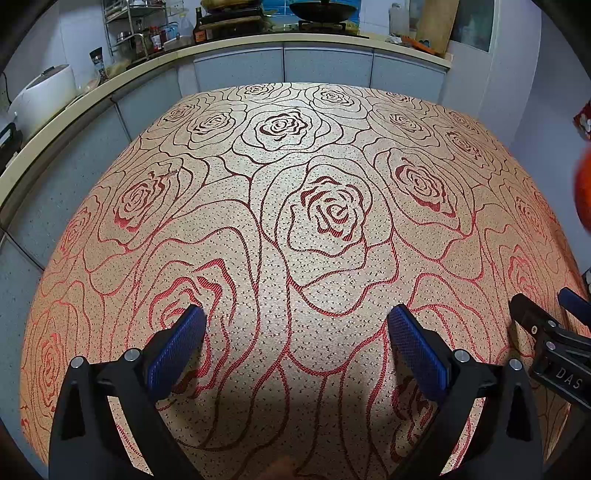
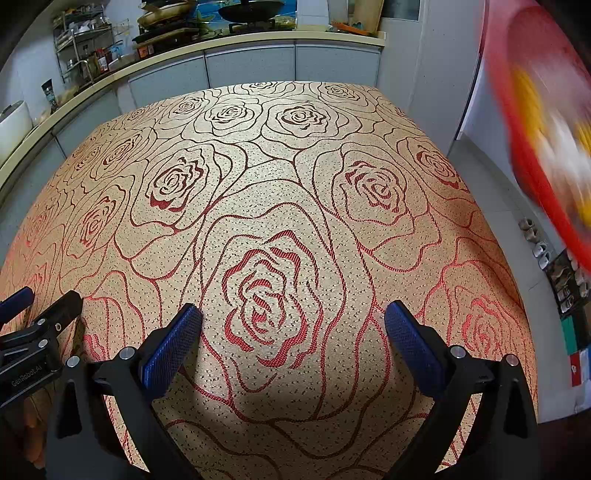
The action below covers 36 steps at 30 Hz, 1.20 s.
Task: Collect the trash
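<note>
A: Left tool [image 1: 297,314] status?
B: Spread wide, nothing held between the two blue textured pads [image 1: 177,347]. It is held over the worktop with the beige, red-rose-patterned cloth [image 1: 295,177].

A: Right tool [image 2: 293,312]?
B: Also spread wide, nothing gripped. Two blue pads [image 2: 171,345] are seen, aimed across the same cloth. Each tool is caught at the edge of the other's view: the right one at the lower right of the left wrist view, the left one at the lower left of the right wrist view. They are side by side, apart.

A: Trash position, long axis?
B: One blurred red item with yellow and white patches [image 2: 546,129] is seen at the upper right edge of the right wrist view, off the cloth, smeared along a diagonal from upper left to lower right. What it is cannot be told; true axis cannot be told through the blur. An orange-red blur [image 1: 583,188] is clipped at the right edge of the left wrist view.

A: Background count?
B: One curved cream kitchen counter [image 1: 221,46] over grey cabinet doors, one dark wok [image 1: 319,11] on a stove, one white rice cooker [image 1: 44,92] at the left, one wire rack [image 1: 127,29] of bottles.
</note>
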Tool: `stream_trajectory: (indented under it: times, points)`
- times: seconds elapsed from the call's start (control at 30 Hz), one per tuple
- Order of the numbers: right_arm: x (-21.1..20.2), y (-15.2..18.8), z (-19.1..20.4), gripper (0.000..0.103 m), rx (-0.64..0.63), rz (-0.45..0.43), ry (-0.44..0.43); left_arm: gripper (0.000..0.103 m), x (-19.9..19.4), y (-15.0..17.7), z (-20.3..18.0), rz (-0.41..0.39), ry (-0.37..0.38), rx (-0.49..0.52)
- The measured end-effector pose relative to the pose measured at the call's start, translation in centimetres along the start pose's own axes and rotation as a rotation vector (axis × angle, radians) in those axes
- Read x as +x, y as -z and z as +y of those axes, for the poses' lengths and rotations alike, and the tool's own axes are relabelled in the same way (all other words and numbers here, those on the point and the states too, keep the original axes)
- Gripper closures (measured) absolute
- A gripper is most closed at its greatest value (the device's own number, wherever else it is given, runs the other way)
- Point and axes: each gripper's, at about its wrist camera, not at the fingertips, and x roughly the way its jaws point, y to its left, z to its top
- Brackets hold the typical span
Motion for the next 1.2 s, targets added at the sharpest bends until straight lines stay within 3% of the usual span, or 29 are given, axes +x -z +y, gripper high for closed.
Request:
stream_trajectory:
  times: [1.2]
  points:
    - [-0.39,-0.15,-0.44,0.006,-0.003,-0.001,0.002,0.007,0.13,-0.03,0.31,-0.001,0.022,0.015]
